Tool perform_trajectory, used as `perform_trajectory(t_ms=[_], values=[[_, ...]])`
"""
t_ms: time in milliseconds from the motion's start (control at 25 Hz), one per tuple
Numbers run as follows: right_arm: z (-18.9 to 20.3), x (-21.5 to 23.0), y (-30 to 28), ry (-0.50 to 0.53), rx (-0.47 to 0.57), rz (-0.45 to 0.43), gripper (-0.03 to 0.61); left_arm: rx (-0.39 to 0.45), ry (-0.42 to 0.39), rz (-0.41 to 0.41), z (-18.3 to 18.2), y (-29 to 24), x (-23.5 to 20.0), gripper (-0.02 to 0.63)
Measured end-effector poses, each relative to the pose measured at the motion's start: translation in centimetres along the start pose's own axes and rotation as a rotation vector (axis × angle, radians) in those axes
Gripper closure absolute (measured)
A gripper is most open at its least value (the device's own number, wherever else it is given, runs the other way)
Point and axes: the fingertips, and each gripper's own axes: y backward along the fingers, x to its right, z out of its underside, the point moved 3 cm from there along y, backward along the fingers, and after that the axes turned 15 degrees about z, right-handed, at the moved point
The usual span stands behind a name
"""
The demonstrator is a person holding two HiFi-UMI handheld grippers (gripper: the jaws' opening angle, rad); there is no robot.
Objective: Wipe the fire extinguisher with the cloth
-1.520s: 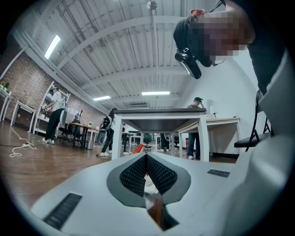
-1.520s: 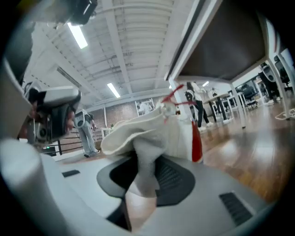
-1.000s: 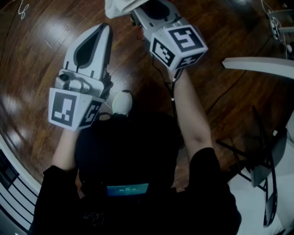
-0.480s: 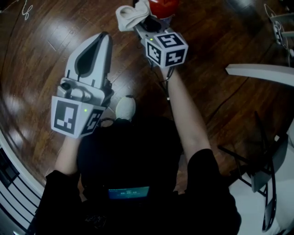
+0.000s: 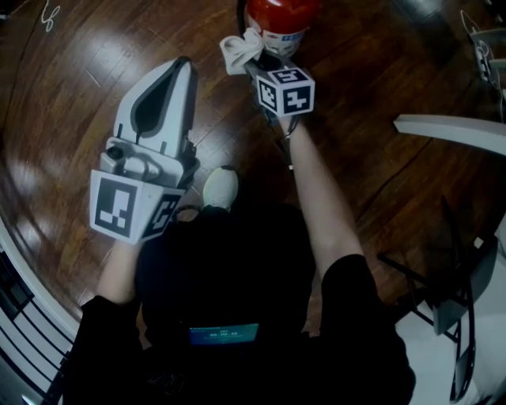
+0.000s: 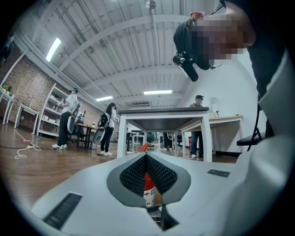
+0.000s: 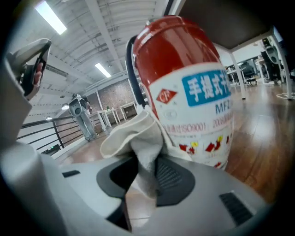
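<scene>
A red fire extinguisher (image 5: 281,16) with a white label stands on the wood floor at the top of the head view; it fills the right gripper view (image 7: 186,92). My right gripper (image 5: 257,59) is shut on a cream cloth (image 5: 239,49), and the cloth (image 7: 138,138) rests against the extinguisher's label side. My left gripper (image 5: 175,67) hangs over the floor to the left, jaws together with nothing between them; through the slit in its own view the extinguisher (image 6: 148,191) shows far off.
Dark wood floor (image 5: 71,95) lies all around. A white table edge (image 5: 451,126) and a black chair frame (image 5: 458,293) are at the right. A cable (image 5: 387,166) runs across the floor. My shoe (image 5: 219,188) is below the grippers. People stand by distant benches (image 6: 87,131).
My right gripper has moved forward with the cloth, from short of the extinguisher to touching its side. The extinguisher has come further into the head view. The left gripper has hardly moved.
</scene>
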Motion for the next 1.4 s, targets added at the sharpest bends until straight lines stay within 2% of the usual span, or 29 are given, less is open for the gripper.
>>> perform_trajectory(t_ms=[160, 360, 560, 840, 920, 1000, 1160, 1400], values=[[2.7, 1.4, -0.6, -0.017, -0.074, 0.03, 0.457, 0.004, 0.0, 0.005, -0.1, -0.1, -0.1, 0.612], [2.3, 1.4, 0.2, -0.026, -0.052, 0.01, 0.457, 0.006, 0.0, 0.002, -0.3, 0.1, 0.0, 0.613], [-3.6, -0.7, 5.0, -0.068, 0.164, -0.149, 0.456, 0.013, 0.002, 0.01, -0.4, -0.1, 0.0, 0.612], [-14.1, 0.4, 14.1, -0.085, 0.483, -0.204, 0.456, 0.024, 0.004, 0.021, -0.5, -0.2, 0.6, 0.614], [-16.6, 2.1, 16.0, -0.08, 0.551, -0.14, 0.456, 0.024, 0.003, 0.023, -0.5, -0.3, 0.7, 0.612], [-17.9, 4.4, 16.8, -0.062, 0.581, -0.028, 0.456, 0.022, -0.001, 0.025, -0.5, -0.3, 0.8, 0.613], [-17.1, 8.2, 15.7, 0.003, 0.535, 0.159, 0.456, 0.017, -0.001, 0.022, -0.4, -0.2, 0.9, 0.612], [-15.0, 9.2, 12.8, 0.062, 0.46, 0.25, 0.457, 0.006, -0.004, 0.027, -0.2, -0.4, 0.9, 0.612]])
